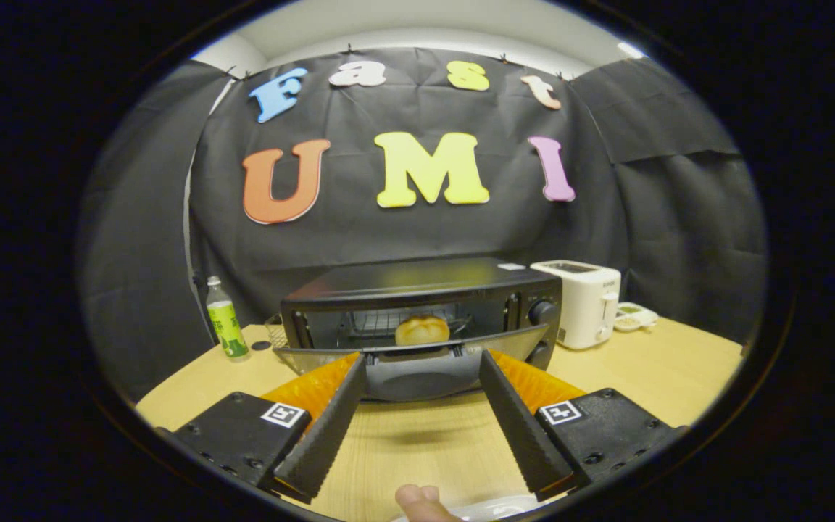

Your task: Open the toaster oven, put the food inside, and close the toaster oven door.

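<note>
Bun (422, 330) sits inside the toaster oven (417, 304), door (417, 357) hanging down; tool (423, 362) spread empty, likely to slip off the door lip on closing.

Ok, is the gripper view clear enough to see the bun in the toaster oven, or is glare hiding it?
Gripper view: the bun is sharp and evenly lit on the rack inside the toaster oven; the lowered door shows only faint sheen; fisheye bends the table edge; the gripper is open, holding nothing.
</note>
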Tool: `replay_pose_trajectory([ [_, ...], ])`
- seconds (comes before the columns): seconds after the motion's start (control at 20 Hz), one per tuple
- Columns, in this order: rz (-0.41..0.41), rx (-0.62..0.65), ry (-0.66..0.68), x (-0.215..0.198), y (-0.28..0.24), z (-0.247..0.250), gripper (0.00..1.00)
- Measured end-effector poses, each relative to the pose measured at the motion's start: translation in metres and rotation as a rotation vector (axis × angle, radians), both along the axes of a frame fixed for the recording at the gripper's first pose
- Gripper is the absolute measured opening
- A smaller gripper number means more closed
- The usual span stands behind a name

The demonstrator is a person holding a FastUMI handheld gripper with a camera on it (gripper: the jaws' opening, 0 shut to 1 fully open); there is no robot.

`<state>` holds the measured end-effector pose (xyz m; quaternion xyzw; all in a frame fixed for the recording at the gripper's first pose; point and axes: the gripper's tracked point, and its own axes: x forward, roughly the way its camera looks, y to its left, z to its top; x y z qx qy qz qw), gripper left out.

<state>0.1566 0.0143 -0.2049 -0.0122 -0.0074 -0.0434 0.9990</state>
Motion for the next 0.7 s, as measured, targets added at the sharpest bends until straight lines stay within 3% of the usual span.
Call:
replay_pose_trajectory([
  [0.35, 0.014, 0.004, 0.022, -0.017, -0.001, 0.006, 1.0],
  [0.7, 0.042, -0.016, -0.02, -0.065, 0.0, 0.051, 1.0],
])
